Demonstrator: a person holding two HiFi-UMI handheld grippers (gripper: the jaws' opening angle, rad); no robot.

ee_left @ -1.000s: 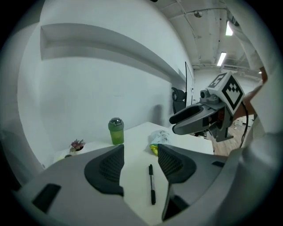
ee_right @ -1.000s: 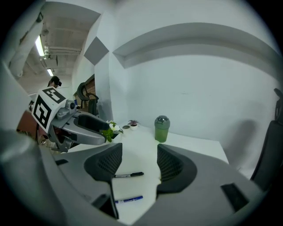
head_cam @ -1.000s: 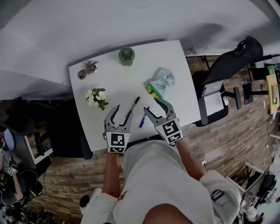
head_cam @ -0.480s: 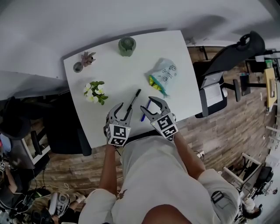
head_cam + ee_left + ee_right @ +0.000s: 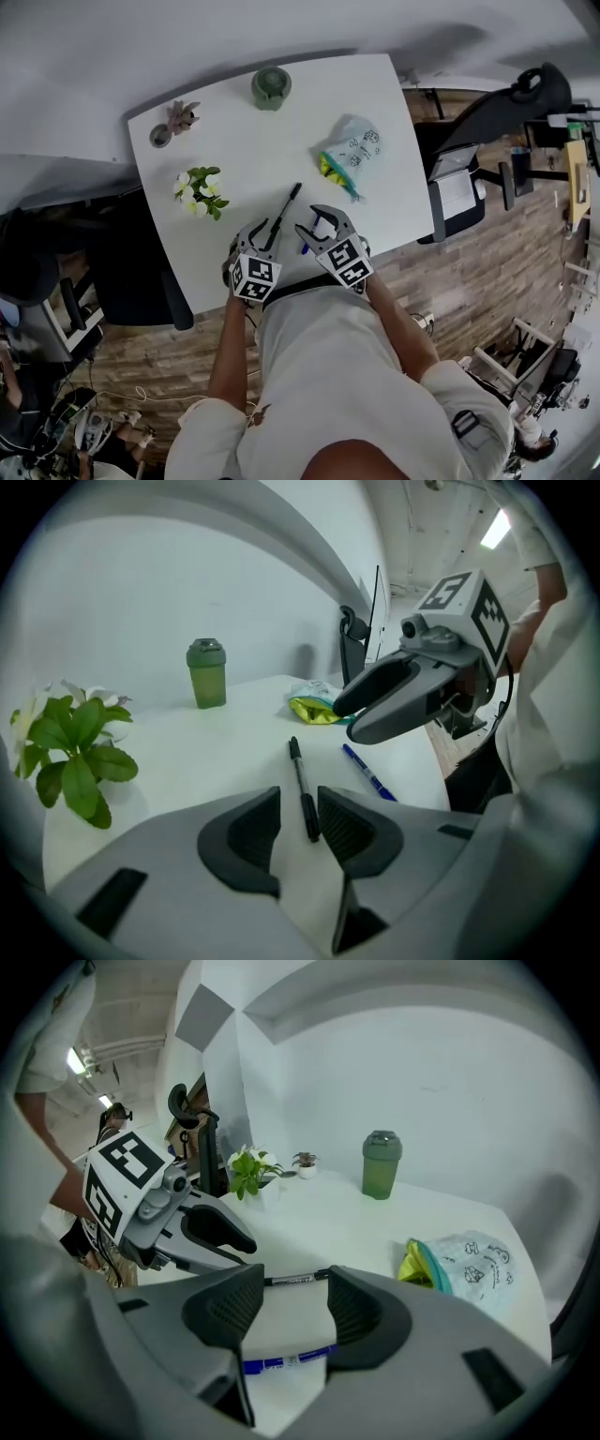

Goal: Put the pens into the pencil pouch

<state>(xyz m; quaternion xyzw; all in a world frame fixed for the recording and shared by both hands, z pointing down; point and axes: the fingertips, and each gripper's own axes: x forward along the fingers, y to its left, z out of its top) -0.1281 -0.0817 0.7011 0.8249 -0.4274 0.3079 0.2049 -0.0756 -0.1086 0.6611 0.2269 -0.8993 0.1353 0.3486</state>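
Observation:
A black pen (image 5: 286,204) (image 5: 302,785) lies on the white table (image 5: 244,141). Its near end is between the jaws of my left gripper (image 5: 260,228) (image 5: 298,813), which are closing; a gap still shows on each side of the pen. A blue pen (image 5: 286,1360) (image 5: 368,772) lies to its right, under my right gripper (image 5: 319,223) (image 5: 295,1302). That gripper's jaws stand wide on either side of the blue pen and are narrowing slowly. The pale patterned pencil pouch (image 5: 352,155) (image 5: 469,1260), with a yellow-green opening, rests farther back on the right.
A green bottle (image 5: 270,87) (image 5: 206,674) stands at the table's back edge. A white-flowered plant (image 5: 197,190) (image 5: 70,752) and a small potted plant (image 5: 178,120) are on the left. A black chair (image 5: 487,141) stands right of the table. The table's front edge is just below both grippers.
Both grippers have come down towards the table, each over its pen. The left jaws have narrowed a lot around the black pen's end; the right jaws narrowed slightly.

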